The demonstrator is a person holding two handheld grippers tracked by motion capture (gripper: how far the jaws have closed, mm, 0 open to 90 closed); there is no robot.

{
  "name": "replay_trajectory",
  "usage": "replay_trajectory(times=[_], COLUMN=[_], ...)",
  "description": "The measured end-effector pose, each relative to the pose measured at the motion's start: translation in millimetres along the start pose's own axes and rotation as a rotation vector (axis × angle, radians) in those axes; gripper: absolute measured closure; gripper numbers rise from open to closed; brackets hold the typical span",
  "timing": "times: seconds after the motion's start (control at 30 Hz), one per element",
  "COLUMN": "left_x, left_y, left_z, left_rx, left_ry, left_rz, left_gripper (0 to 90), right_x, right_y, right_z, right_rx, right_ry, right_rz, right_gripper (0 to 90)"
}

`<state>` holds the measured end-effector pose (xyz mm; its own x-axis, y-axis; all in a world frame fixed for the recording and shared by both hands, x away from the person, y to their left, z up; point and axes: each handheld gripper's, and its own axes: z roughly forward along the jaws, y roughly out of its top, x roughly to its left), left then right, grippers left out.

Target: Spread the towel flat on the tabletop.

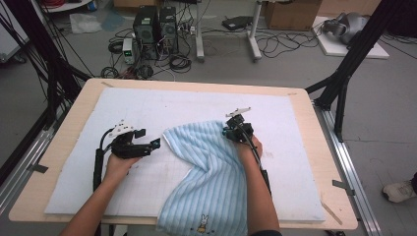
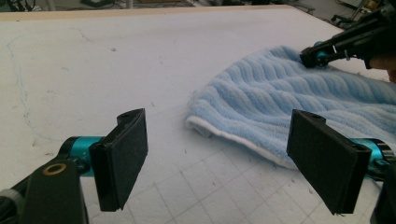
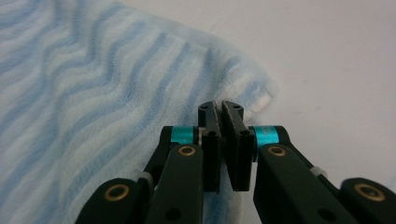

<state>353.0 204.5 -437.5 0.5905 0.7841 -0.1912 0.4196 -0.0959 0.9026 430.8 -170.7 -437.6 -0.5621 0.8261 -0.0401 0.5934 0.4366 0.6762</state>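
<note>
Towel [image 1: 209,177], pale blue with wavy darker stripes and a white edge, lies rumpled across the middle of the bench [image 1: 314,162], its near end hanging over the front edge, where a small rabbit figure is stitched on. Its far part is bunched up into a rounded fold. The right hand-held gripper [image 1: 230,132] sits at the towel's far right corner; in the right gripper view its jaws are pressed together, and a little of the striped cloth shows beneath them, but whether the corner [image 3: 261,95] is really pinched between the pads I cannot tell. The left hand-held gripper [image 1: 150,145] rests just to the left of the towel, apart from it, with its jaws standing wide and nothing between them; in the left gripper view the towel's white edge [image 2: 224,137] lies beyond its pads [image 2: 123,154]. The bench is light wood covered by a white mat [image 1: 147,105] marked with a faint grid. Beyond it the grey floor carries computer towers [image 1: 155,24], tangled cables [image 1: 275,44] and cardboard boxes [image 1: 290,14], with black frame legs [image 1: 344,73] at either side.
</note>
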Motion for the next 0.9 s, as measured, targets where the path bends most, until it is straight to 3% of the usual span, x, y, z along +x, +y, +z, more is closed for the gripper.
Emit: replay_trajectory(times=[0.03, 0.1, 0.17, 0.2, 0.27, 0.33, 0.4, 0.5, 0.6, 0.67, 0.77, 0.9], left_x=[0.3, 0.5, 1.2, 1.2, 1.7, 1.9, 1.4, -0.3, -2.1, -2.5, -3.3, -3.5], left_y=[-0.2, -0.8, -1.3, -1.7, -2.8, -3.7, -4.1, -3.4, -3.2, -3.6, -4.6, -5.0], left_z=[0.1, 0.5, 0.8, 1.1, 1.7, 2.0, 1.7, 1.0, 0.7, 1.3, 2.7, 3.2], left_rx=[0.003, 0.006, 0.014, 0.013, 0.015, 0.018, 0.019, 0.009, 0.008, 0.016, 0.032, 0.031], left_ry=[0.000, 0.005, 0.005, 0.005, 0.005, 0.000, -0.002, -0.007, -0.009, -0.008, 0.000, 0.000], left_rz=[0.000, -0.001, 0.001, -0.002, -0.003, -0.002, -0.002, 0.005, 0.011, 0.015, 0.019, 0.022], left_gripper=[21.1, 21.3, 21.7, 21.7, 21.9, 22.1, 22.1, 22.1, 22.1, 22.1, 23.9, 26.5], right_x=[-2.2, -9.2, -19.1, -25.7, -34.6, -42.6, -46.3, -47.8, -46.9, -45.1, -40.1, -34.4], right_y=[1.6, 5.0, 7.0, 6.6, 5.1, 1.5, -1.2, -3.2, -6.1, -10.9, -20.3, -39.6], right_z=[1.2, 3.1, 1.7, -1.5, -5.0, -6.6, -12.3, -27.3, -41.6, -53.4, -68.8, -85.0], right_rx=[-0.005, 0.008, 0.005, -0.021, -0.042, -0.060, -0.105, -0.182, -0.207, -0.217, -0.235, -0.247], right_ry=[-0.027, -0.100, -0.205, -0.273, -0.331, -0.293, -0.237, -0.201, -0.154, -0.128, -0.137, -0.100], right_rz=[-0.006, 0.030, 0.089, 0.128, 0.186, 0.242, 0.262, 0.270, 0.266, 0.241, 0.185, 0.152], right_gripper=[86.3, 86.3, 86.3, 86.3, 84.5, 71.2, 62.0, 54.2, 47.5, 47.6, 52.0, 53.1])
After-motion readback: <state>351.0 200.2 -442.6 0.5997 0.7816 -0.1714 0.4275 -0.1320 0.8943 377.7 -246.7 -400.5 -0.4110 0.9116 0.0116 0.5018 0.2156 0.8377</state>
